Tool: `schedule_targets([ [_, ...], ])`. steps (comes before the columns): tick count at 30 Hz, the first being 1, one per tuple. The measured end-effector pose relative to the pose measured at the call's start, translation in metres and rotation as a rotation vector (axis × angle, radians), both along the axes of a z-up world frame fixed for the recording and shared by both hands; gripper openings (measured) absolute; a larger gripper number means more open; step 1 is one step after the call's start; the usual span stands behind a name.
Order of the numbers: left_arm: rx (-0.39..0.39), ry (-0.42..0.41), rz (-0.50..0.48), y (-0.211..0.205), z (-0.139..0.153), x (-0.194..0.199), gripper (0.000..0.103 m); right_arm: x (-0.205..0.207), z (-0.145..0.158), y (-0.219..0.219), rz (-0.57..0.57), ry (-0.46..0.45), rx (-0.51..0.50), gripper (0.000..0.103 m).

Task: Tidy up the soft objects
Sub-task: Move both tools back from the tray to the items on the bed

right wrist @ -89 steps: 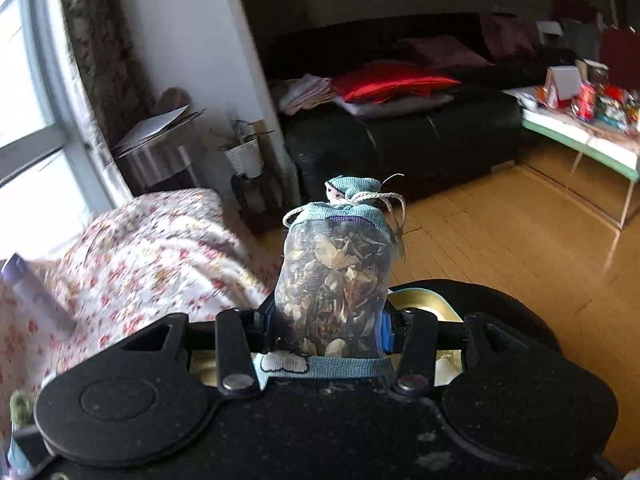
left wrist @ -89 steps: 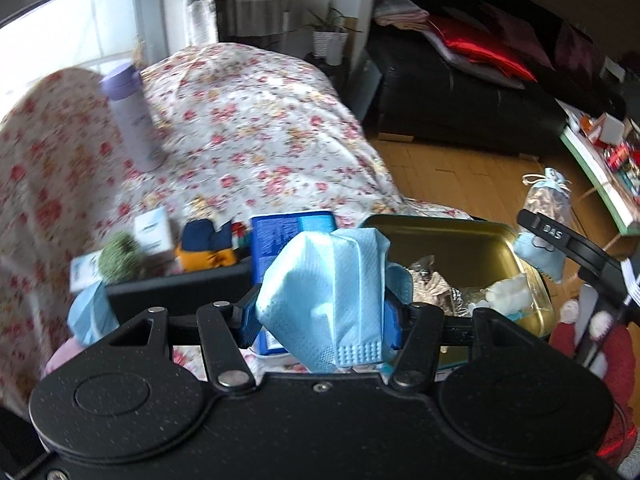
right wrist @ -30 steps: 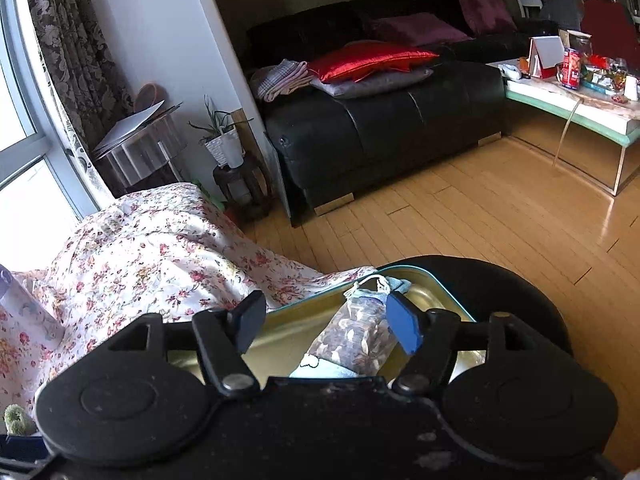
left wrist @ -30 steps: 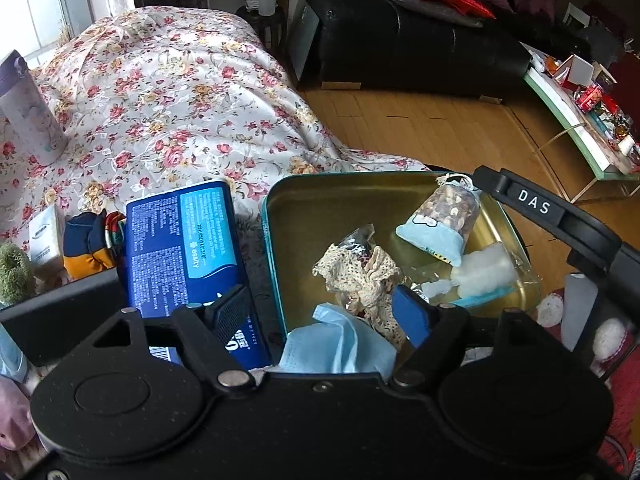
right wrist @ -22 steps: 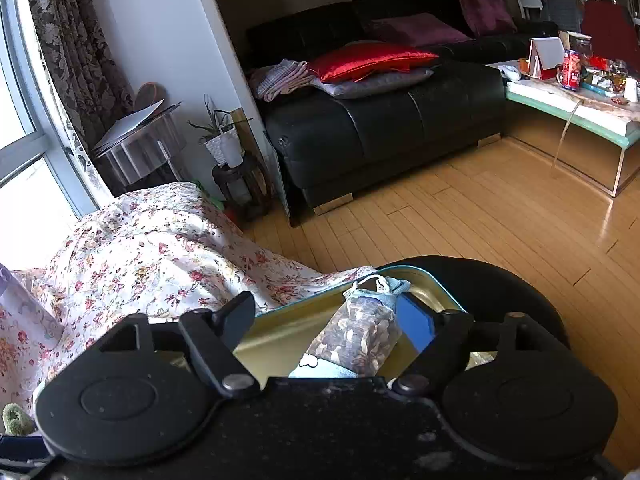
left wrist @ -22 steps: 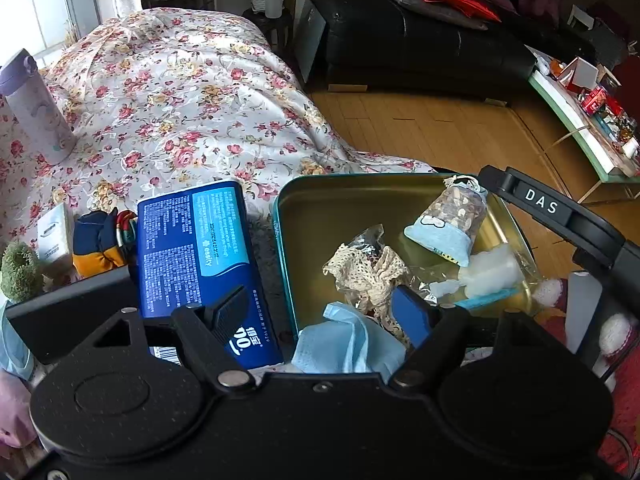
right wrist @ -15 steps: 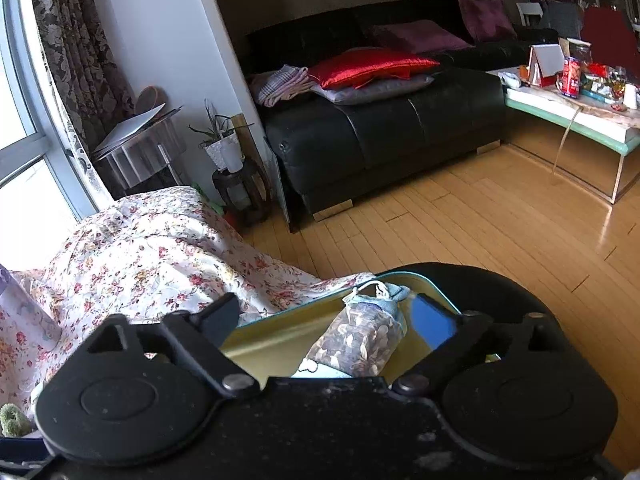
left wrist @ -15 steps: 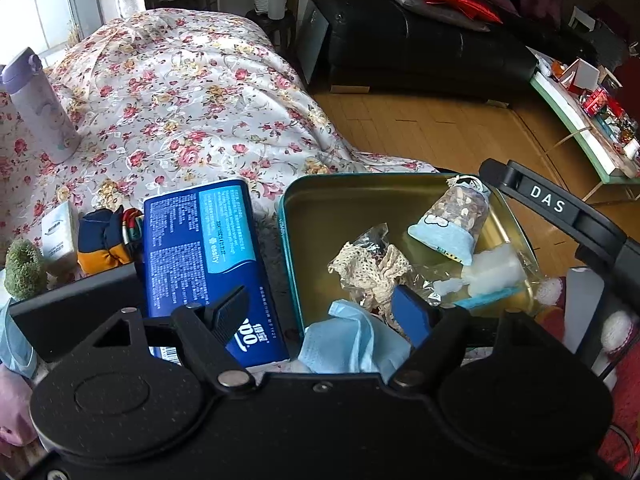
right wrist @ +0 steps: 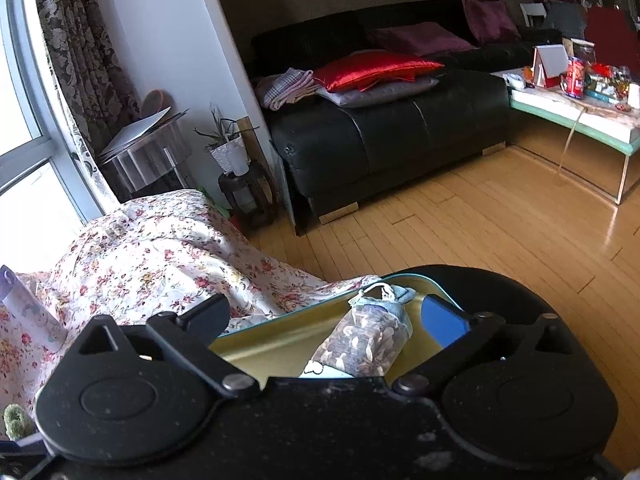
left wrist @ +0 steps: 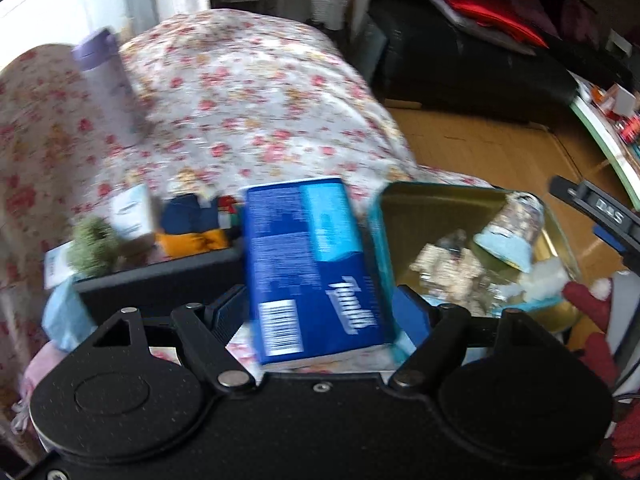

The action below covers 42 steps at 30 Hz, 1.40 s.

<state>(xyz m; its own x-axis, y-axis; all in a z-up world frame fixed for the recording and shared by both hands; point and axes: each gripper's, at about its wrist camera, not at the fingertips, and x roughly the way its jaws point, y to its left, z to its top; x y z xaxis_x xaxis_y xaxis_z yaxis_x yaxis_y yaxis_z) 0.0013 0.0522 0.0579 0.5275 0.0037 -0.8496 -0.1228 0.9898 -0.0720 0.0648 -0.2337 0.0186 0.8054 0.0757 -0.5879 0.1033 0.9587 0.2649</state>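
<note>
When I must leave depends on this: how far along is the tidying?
Done: sachet, lace and cotton lie in the tin. In hand: nothing; on the right gripper the jaws are opening, the sachet between them untouched; the left gripper hangs open over the blue pack. Left: pack, green ball and navy-orange bundle outside the tin.

floor: wood planks (right wrist: 460,232) | upper centre: black sofa (right wrist: 392,136), red cushion (right wrist: 376,70) | left edge: bright window (right wrist: 20,160), patterned curtain (right wrist: 76,40) | right edge: low table (right wrist: 576,116)
</note>
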Motion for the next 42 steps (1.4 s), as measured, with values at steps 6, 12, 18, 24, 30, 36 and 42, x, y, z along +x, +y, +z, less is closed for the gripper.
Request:
schedule_targets([
  [6, 0.039, -0.047, 0.108, 0.048, 0.016, -0.012, 0.075, 0.0, 0.002, 0.012, 0.068, -0.009, -0.058, 0.103],
  [12, 0.099, -0.143, 0.298, 0.12, 0.054, -0.026, 0.078, 0.001, 0.002, 0.01, 0.066, -0.003, -0.052, 0.103],
  [18, 0.218, -0.202, 0.485, 0.184, 0.076, -0.04, 0.089, 0.003, 0.001, 0.011, 0.072, 0.012, -0.042, 0.103],
  [24, 0.247, -0.129, 0.531, 0.209, 0.054, -0.04, 0.089, -0.001, 0.003, 0.023, 0.117, 0.001, -0.113, 0.103],
  [30, 0.222, -0.059, 0.495, 0.209, 0.023, -0.039, 0.089, -0.004, 0.005, 0.03, 0.124, -0.009, -0.154, 0.103],
  [36, 0.146, -0.084, 0.504, 0.22, 0.022, -0.042, 0.09, -0.003, 0.005, 0.03, 0.101, 0.008, -0.152, 0.103],
  [42, 0.1, -0.086, 0.526, 0.23, 0.016, -0.042, 0.09, -0.009, 0.009, 0.042, 0.088, -0.028, -0.242, 0.103],
])
